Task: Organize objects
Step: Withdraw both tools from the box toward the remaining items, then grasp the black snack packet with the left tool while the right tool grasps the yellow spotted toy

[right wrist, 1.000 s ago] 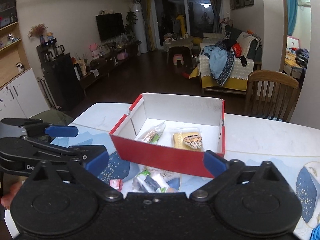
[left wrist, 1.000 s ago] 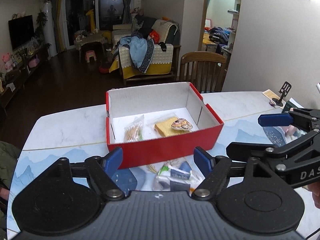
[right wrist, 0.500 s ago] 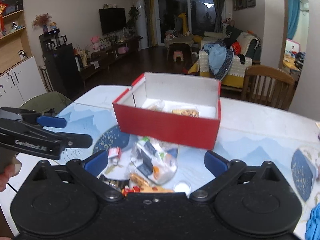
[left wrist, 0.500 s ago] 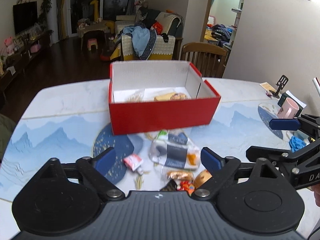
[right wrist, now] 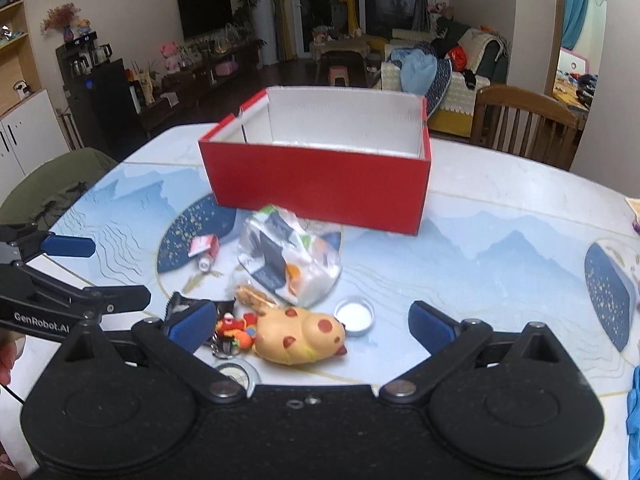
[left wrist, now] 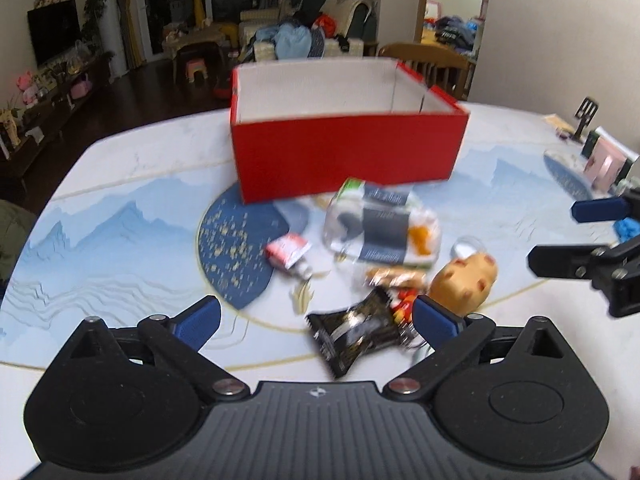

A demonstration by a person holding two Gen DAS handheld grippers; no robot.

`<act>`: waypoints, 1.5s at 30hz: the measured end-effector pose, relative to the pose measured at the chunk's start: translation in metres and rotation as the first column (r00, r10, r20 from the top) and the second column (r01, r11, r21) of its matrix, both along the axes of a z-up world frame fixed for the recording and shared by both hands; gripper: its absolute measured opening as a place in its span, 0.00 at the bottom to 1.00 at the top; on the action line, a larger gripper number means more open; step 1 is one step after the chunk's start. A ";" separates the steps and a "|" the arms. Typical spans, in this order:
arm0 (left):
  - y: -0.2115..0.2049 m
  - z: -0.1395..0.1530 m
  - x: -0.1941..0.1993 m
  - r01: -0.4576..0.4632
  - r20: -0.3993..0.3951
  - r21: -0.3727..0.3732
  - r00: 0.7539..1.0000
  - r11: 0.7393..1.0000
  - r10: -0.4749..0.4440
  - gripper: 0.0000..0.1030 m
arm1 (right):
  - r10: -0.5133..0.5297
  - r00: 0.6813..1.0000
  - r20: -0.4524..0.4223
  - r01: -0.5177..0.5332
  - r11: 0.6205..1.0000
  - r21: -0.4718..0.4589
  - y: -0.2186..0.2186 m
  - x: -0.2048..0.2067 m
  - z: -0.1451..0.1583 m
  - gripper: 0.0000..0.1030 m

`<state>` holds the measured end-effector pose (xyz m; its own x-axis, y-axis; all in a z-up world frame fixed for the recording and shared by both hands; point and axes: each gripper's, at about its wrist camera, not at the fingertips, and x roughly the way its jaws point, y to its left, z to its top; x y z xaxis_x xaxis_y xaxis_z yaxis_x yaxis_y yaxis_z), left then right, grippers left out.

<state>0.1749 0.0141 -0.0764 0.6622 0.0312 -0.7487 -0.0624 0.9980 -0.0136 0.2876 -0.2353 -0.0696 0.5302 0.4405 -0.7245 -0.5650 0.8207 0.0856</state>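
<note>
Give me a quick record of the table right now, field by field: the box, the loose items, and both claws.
container: red box, open top, on the table
loose items: clear packet, small red tube, black wrapper, yellow spotted toy, keychain, round white lid
placement: all in front of the box, outside it
left claw: jaws opening, nothing gripped
right claw: open, toy between its jaws, not gripped

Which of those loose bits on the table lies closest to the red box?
The clear plastic packet with dark and orange printing; its far end almost reaches the red box. The yellow spotted toy and black wrapper lie nearer the cameras.
</note>
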 end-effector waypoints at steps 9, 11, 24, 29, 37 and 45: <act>0.003 -0.036 0.006 0.009 -0.072 0.015 0.997 1.000 -0.008 0.99 | -0.028 0.995 -0.098 0.028 1.000 -0.003 0.002 0.014 -0.026 0.99; 0.004 -0.040 0.008 0.015 -0.080 0.015 0.997 1.000 -0.014 0.99 | -0.029 0.994 -0.106 0.028 1.000 -0.011 0.005 0.015 -0.031 0.99; 0.003 -0.054 0.025 0.056 -0.096 -0.046 0.994 0.997 -0.060 0.99 | 0.003 0.989 -0.146 -0.010 0.999 -0.047 0.024 0.020 -0.050 0.93; 0.008 -0.058 0.033 0.032 -0.103 -0.096 0.994 0.995 -0.042 0.99 | 0.003 0.989 -0.149 -0.011 0.998 -0.055 0.028 0.024 -0.054 0.92; 0.009 -0.064 0.041 0.040 -0.114 -0.127 0.992 0.991 -0.055 0.98 | 0.003 0.985 -0.174 -0.012 0.999 -0.050 0.033 0.029 -0.061 0.86; 0.008 -0.065 0.042 0.046 -0.103 -0.169 0.993 0.985 -0.064 0.79 | -0.011 0.980 -0.198 0.004 0.999 -0.035 0.034 0.032 -0.065 0.80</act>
<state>0.2165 0.0219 -0.1412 0.5746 -0.1335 -0.8075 -0.0173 0.9844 -0.1751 0.3200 -0.2012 -0.1346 0.3779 0.4104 -0.8299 -0.5332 0.8293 0.1673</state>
